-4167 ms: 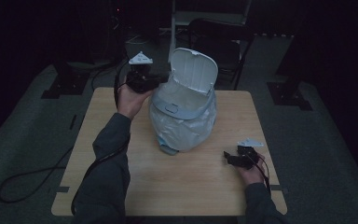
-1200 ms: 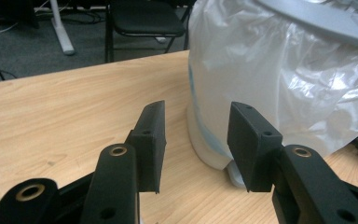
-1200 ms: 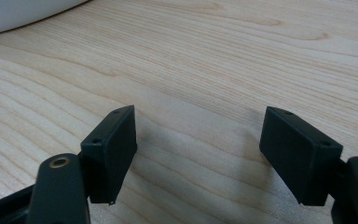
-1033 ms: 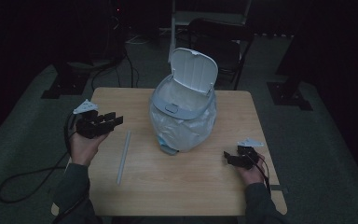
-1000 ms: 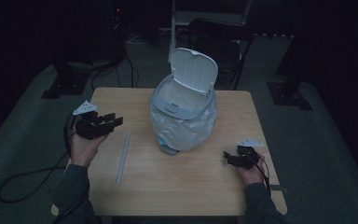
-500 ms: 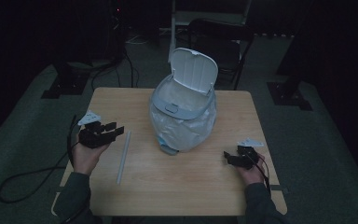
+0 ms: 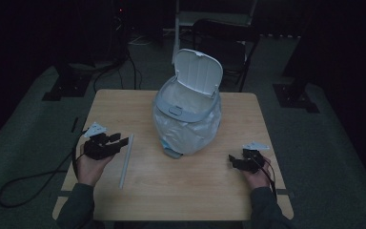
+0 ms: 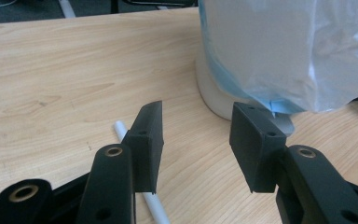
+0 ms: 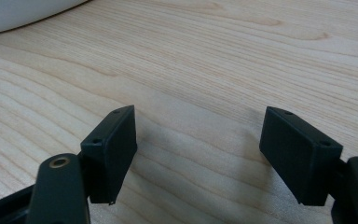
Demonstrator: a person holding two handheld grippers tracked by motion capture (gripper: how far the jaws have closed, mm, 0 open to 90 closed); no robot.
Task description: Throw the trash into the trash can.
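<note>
A small grey bin (image 7: pixel 187 119) with its white lid (image 7: pixel 198 71) flipped up stands mid-table, a clear bag draped over its rim and sides (image 8: pixel 279 51). A white rod (image 7: pixel 126 160) lies on the wood left of the bin, also seen as the rod (image 8: pixel 140 186) under my left jaw. My left gripper (image 7: pixel 120 141) hovers open just left of the rod, empty, seen in its own view as the left gripper (image 8: pixel 196 140). My right gripper (image 7: pixel 232 162) rests open and empty near the table's right side, low over bare wood (image 9: pixel 196 140).
The wooden table (image 7: pixel 171 191) has free room in front of the bin. A black cable (image 7: pixel 24 183) trails off the left edge to the floor. A dark chair (image 7: pixel 224 36) stands behind the table. Black stand feet (image 7: pixel 295 95) sit on the floor at both sides.
My left gripper came away from the bin's rim, swung out to the left and drew back toward the front edge. The white rod now lies on the table. The right gripper stayed put.
</note>
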